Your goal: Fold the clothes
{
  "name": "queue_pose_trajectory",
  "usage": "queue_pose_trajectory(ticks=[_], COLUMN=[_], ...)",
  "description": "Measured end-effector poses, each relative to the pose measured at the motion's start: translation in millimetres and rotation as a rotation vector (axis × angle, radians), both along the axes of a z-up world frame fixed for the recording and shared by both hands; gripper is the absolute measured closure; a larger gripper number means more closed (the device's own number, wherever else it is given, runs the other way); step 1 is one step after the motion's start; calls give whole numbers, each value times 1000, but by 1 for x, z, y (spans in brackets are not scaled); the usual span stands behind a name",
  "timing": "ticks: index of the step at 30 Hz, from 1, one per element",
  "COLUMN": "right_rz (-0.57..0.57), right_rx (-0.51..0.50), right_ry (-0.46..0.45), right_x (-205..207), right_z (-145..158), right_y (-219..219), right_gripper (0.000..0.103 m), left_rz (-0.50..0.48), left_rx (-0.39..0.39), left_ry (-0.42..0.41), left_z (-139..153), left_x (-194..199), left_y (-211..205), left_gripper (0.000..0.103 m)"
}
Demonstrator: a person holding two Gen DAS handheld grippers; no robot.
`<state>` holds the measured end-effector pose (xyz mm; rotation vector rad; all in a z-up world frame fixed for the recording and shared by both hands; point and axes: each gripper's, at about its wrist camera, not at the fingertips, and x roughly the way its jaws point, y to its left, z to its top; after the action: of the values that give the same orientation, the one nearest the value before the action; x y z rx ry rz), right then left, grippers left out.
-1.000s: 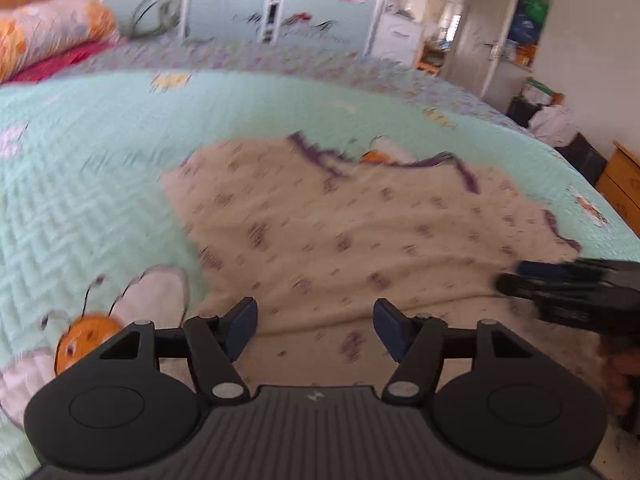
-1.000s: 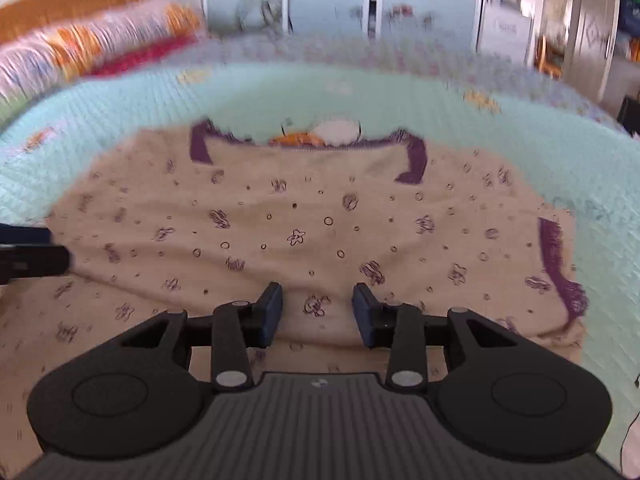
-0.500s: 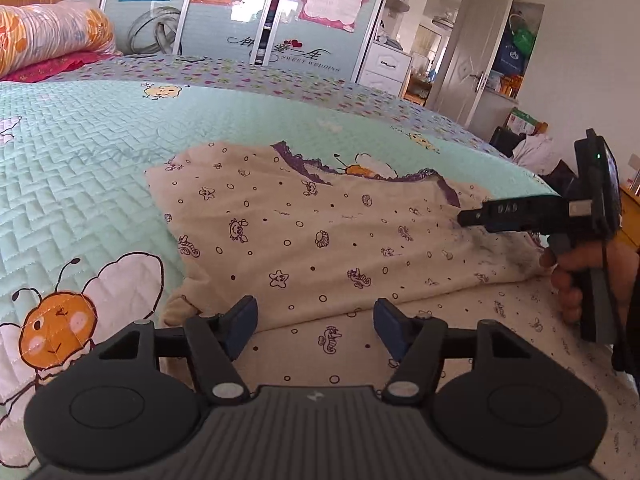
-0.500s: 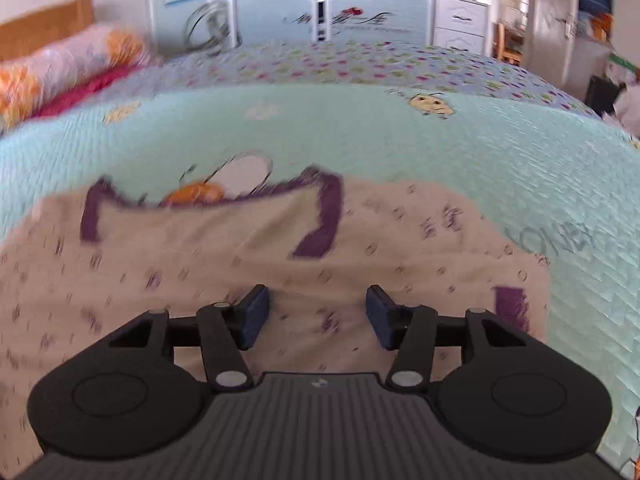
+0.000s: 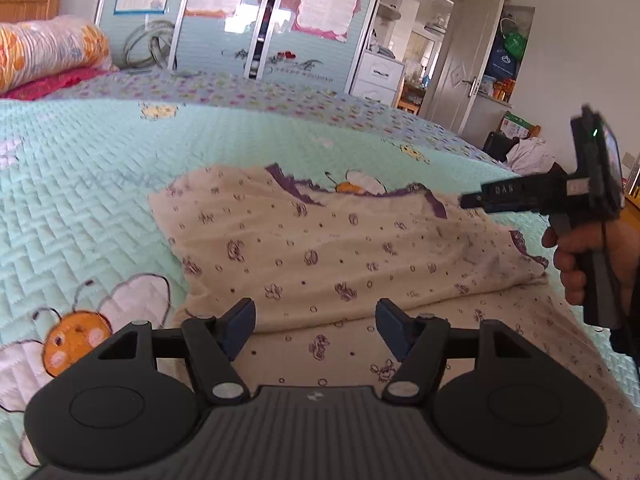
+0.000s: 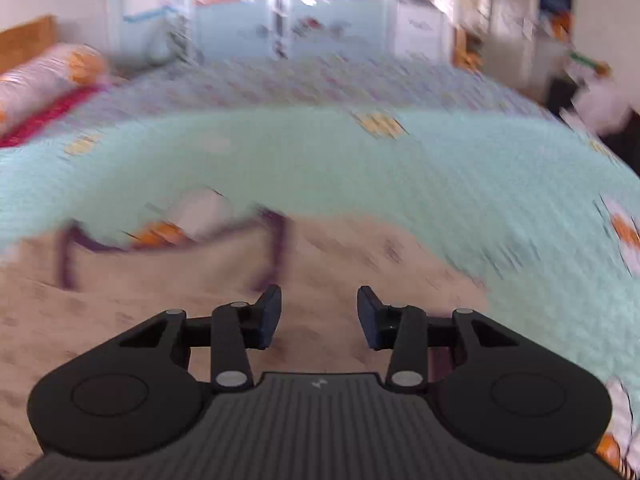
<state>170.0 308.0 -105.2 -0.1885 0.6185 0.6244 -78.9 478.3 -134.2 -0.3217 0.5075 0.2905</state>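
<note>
Surroundings: green quilt (image 5: 100,184) with bee prints, rolled bedding (image 5: 44,54) far left by the headboard, wardrobe (image 5: 240,20) with posters behind the bed, open door (image 5: 468,64) far right. Nothing sits between either tool and the cloth.

Count: one garment (image 5: 320,248), cream with small purple prints and purple trim, two grippers, one hand (image 5: 576,256) visible.

Garment lies flat mid-quilt, top layer folded over a lower layer that runs toward the camera.

Left gripper (image 5: 314,326): jaws spread, empty, hovering just above the near fold edge. Right gripper (image 6: 318,316): jaws spread, empty, over the garment's right part; in left view it (image 5: 532,196) hangs above the right edge, not touching. Right wrist view is motion-blurred, so detail there is poor.
</note>
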Motion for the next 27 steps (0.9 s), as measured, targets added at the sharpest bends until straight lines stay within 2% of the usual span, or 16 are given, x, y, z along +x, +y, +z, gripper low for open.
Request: queue_pose_trajectory(ticks=[2,6,12,15,17,18,20,22,23,24,25,27], right_rz=[120,276,277,290,304,296,276,284,289,261,225,155], right_rx=[1,-6,-133,-123,-80,-90,-145,-231,-272,-271,-236,-153], right_ry=[34,115,124,94,40,18,-4,32,50,23,32,84], right_x=[-23,-46,-34,-40,-47,-48,-45,-30,-20,-8,2,23], right_z=[1,-11,-33,-23,-6,-3,-4,-23,-34,-37,-33,-23], right_y=[31,102,209,220,214,214,219,237,246,251,249,241], right_gripper=[56,56,55,53,51,50,49,49,38,31,29,36], left_rz=[4,4,3,3,3,4,5,4,3,2,0,-3], left_rx=[-23,-48,-124,-151,-169,-174,-175,-168,-165,-163,-162,-161], left_ry=[-3,21,1,-8,-14,-15,-13,-9,-9,-8,-9,-9], left_z=[-3,-13,-19,-19,-19,-19,-18,-18,-19,-19,-19,-20], left_x=[1,0,-4,-5,-6,-7,-7,-6,-6,-5,-5,-4], left_y=[3,8,17,19,21,21,20,19,18,18,18,17], left_gripper=[32,32,31,31,31,31,31,31,31,31,30,29])
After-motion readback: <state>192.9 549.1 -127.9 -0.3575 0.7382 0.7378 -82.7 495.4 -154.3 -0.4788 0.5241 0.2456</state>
